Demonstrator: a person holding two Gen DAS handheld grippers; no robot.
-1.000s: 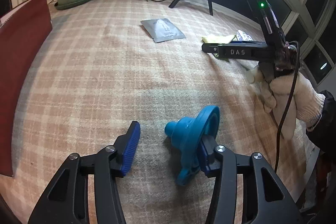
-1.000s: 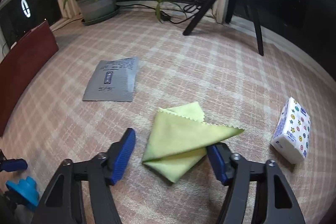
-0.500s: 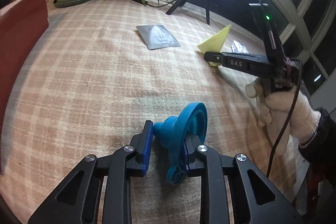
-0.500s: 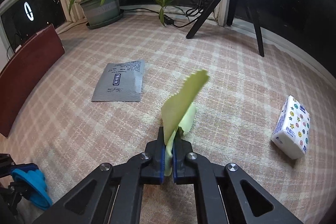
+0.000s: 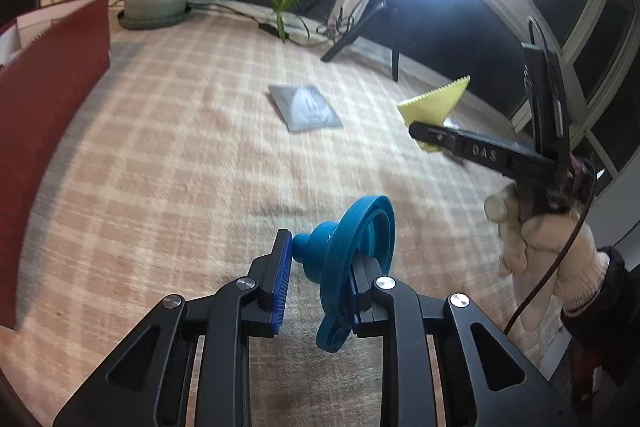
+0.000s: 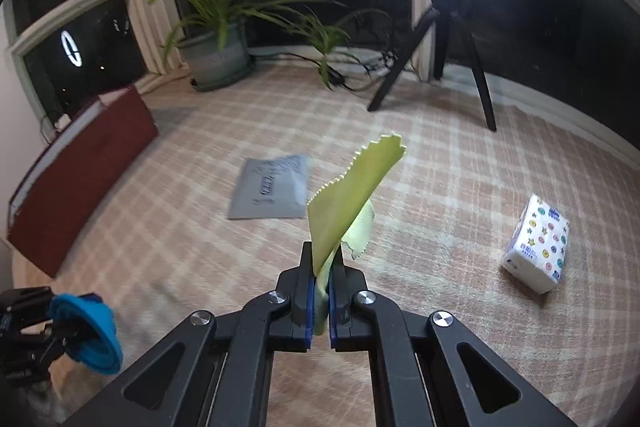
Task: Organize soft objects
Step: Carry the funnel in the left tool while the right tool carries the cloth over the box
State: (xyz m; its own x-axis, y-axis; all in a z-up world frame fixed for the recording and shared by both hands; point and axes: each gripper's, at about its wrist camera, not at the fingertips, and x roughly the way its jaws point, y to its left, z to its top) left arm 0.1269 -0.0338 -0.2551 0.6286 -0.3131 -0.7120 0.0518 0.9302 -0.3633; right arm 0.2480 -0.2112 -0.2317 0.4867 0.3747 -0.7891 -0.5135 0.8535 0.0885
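Cloth [image 6: 352,203] of pale yellow-green, with a pinked zigzag edge, is pinched between the closed pads of the right gripper [image 6: 320,301] and held above the checked desk [image 6: 440,187]. A blue collapsible funnel [image 5: 352,251] is clamped in the left gripper [image 5: 316,279], spout against the left pad. A grey packet [image 6: 272,187] lies beyond the cloth, a patterned tissue pack [image 6: 536,247] well to the right, a dark red box [image 6: 80,171] at the left. The cloth's long axis is tilted upward and away, its tip to the upper right.
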